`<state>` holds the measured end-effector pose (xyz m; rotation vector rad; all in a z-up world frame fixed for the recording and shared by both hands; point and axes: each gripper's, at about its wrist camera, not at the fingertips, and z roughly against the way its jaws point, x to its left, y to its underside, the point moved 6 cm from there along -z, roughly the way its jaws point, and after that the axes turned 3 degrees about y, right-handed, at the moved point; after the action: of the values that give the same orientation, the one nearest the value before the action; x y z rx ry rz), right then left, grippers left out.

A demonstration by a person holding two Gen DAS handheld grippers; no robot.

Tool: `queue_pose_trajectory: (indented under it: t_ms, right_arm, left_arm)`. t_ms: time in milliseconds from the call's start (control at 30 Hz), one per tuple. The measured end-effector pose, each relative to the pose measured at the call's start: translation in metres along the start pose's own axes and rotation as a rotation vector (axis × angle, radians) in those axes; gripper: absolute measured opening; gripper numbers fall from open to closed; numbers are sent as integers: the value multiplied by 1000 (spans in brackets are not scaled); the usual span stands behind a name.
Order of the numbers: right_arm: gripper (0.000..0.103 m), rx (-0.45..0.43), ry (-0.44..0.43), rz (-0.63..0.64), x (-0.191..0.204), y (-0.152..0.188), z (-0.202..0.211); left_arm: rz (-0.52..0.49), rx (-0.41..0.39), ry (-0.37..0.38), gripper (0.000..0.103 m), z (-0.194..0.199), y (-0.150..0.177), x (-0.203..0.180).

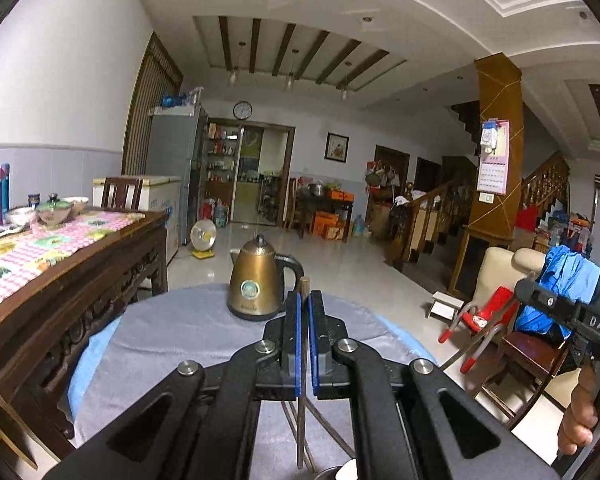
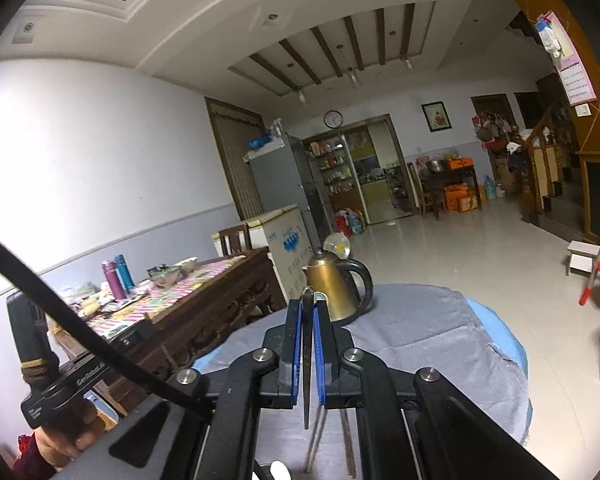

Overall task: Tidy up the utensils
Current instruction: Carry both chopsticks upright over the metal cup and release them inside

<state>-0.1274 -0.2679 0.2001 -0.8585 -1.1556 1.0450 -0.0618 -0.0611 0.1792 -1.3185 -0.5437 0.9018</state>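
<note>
In the left wrist view my left gripper is shut on a brown wooden chopstick, which runs lengthwise between the blue pads and sticks out past the tips. In the right wrist view my right gripper is shut on a dark, slim chopstick held the same way. Both grippers hang above a round table covered with a grey cloth. More chopsticks lie loose on the cloth under the jaws, partly hidden by the gripper frames.
A brass-coloured electric kettle stands at the far side of the round table. A carved wooden table with a checked cloth, bowls and bottles is to the left. A red chair and a wooden chair stand to the right. A hand holds the other tool.
</note>
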Motion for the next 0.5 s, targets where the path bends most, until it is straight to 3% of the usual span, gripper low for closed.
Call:
queue_pose_trajectory:
  t_ms: [300, 500]
  right_arm:
    - [6, -9, -71, 24, 18, 5, 30]
    - [6, 18, -97, 52, 28, 16, 34]
  left_arm:
    - [-32, -73, 43, 4, 30, -19, -25]
    - [-28, -62, 76, 4, 33, -12, -35]
